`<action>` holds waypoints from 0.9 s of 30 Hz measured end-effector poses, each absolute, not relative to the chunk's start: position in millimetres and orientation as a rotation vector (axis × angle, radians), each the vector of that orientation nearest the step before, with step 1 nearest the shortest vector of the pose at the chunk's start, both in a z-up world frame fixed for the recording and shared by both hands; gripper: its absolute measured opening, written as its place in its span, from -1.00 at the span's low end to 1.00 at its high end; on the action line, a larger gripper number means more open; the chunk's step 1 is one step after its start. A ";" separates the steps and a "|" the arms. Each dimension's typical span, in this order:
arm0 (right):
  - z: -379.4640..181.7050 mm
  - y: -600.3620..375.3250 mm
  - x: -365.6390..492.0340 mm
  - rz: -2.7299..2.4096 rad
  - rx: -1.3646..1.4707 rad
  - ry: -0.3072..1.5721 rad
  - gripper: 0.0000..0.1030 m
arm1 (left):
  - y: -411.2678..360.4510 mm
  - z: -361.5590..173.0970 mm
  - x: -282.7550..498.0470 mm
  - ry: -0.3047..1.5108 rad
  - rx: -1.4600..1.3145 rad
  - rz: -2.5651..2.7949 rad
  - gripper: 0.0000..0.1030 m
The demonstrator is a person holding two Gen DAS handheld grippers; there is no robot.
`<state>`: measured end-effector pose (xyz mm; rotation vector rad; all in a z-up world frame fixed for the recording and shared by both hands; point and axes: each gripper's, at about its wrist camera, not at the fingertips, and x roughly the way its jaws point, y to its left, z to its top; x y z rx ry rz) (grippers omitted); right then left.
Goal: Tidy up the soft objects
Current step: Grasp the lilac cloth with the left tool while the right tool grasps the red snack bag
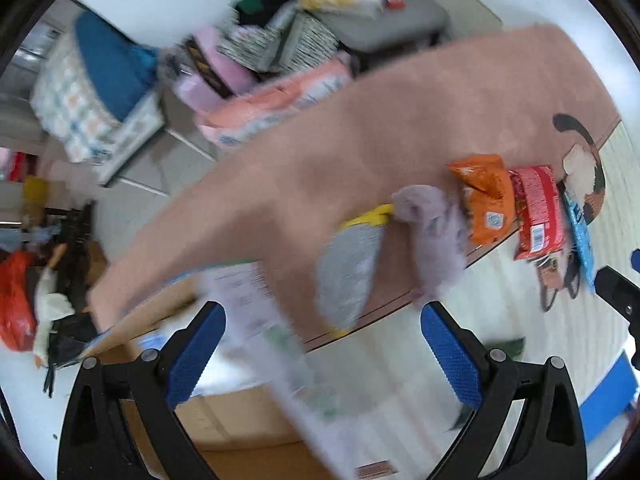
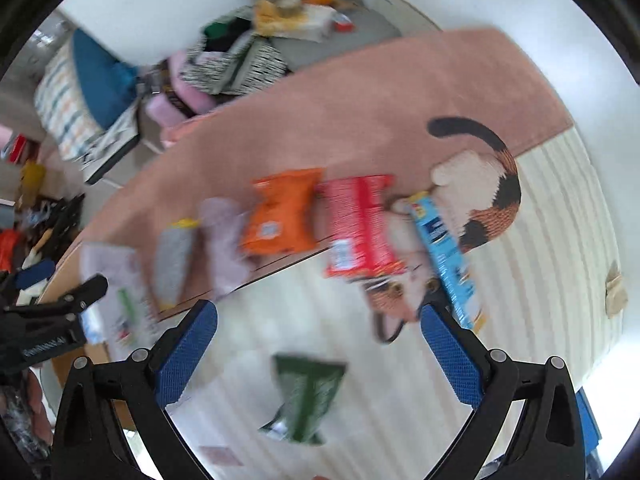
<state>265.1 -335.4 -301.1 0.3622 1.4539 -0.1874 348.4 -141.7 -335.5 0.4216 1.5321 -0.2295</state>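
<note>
Green packet (image 2: pixel 306 396) between right hand-held gripper (image 2: pixel 318 320) fingers, untouched

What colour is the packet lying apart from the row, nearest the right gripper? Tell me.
Dark green packet with pale markings, clearest in the right wrist view.

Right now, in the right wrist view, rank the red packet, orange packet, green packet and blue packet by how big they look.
1. Red packet and orange packet: about alike, too blurred to separate.
2. Green packet: looks close to them, but it lies nearer the camera, so unsure.
3. Blue packet: narrowest, smallest.
</note>
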 end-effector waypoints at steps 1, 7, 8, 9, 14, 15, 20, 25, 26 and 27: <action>-311.7 -346.3 270.7 -0.191 0.376 1.470 0.98 | -150.1 -348.0 353.9 1.565 0.411 -0.239 0.91; -376.0 -377.0 303.4 -0.201 0.387 1.592 0.66 | -190.7 -412.0 375.9 1.739 0.303 -0.281 0.70; -385.6 -379.2 307.7 -0.197 0.389 1.611 0.60 | -195.4 -421.1 378.7 1.766 0.300 -0.281 0.51; -395.2 -380.3 311.9 -0.188 0.393 1.631 0.57 | -199.1 -429.3 379.9 1.787 0.300 -0.279 0.44; -425.7 -381.1 320.2 -0.173 0.388 1.689 0.44 | -207.4 -456.9 384.8 1.828 0.314 -0.257 0.38; -429.7 -381.0 320.9 -0.171 0.388 1.695 0.43 | -207.4 -461.4 385.9 1.836 0.312 -0.250 0.38; -450.9 -378.2 322.3 -0.173 0.376 1.736 0.24 | -203.9 -468.8 389.0 1.841 0.272 -0.227 0.15; -457.3 -375.7 323.5 -0.183 0.348 1.731 0.00 | -198.1 -453.5 383.0 1.809 0.261 -0.230 -0.38; -454.8 -373.8 321.7 -0.188 0.333 1.724 -0.04 | -197.1 -448.4 380.2 1.791 0.266 -0.226 -0.39; -451.5 -373.2 319.1 -0.194 0.325 1.718 -0.06 | -194.8 -442.2 377.7 1.777 0.265 -0.226 -0.39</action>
